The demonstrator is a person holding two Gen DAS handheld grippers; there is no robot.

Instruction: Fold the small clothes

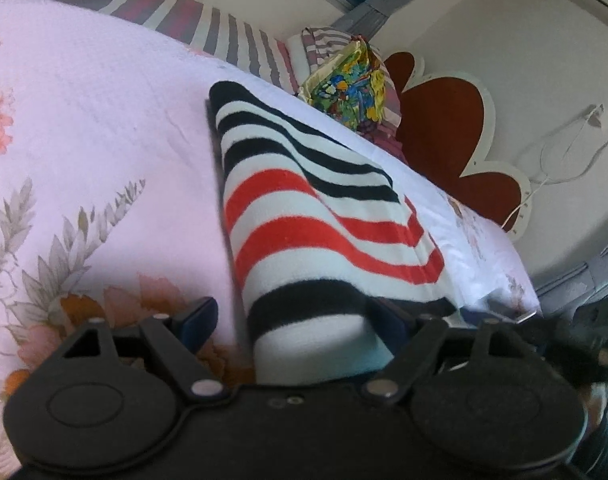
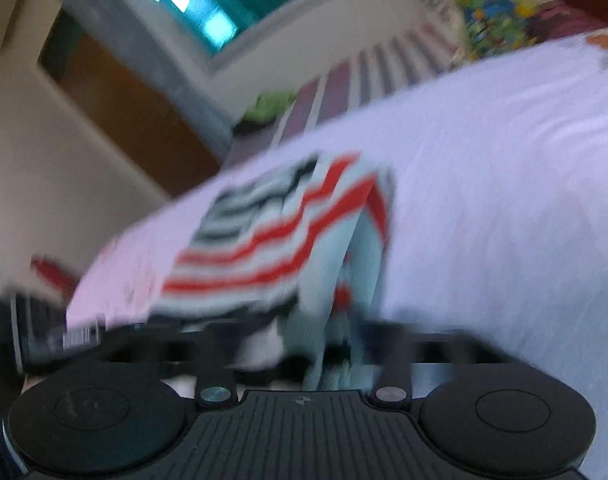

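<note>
Mid-fold: striped garment (image 1: 304, 216) lies on bed (image 1: 104, 128), near end between spread left gripper (image 1: 292, 320) fingers. Right gripper (image 2: 304, 344) blurred, grip unclear. Next: clamp, fold over.

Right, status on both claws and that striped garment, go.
Left claw open, straddling the striped garment. Right claw blurred, grip unclear. Garment part-folded on the floral bedsheet. Nothing in the way.
</note>
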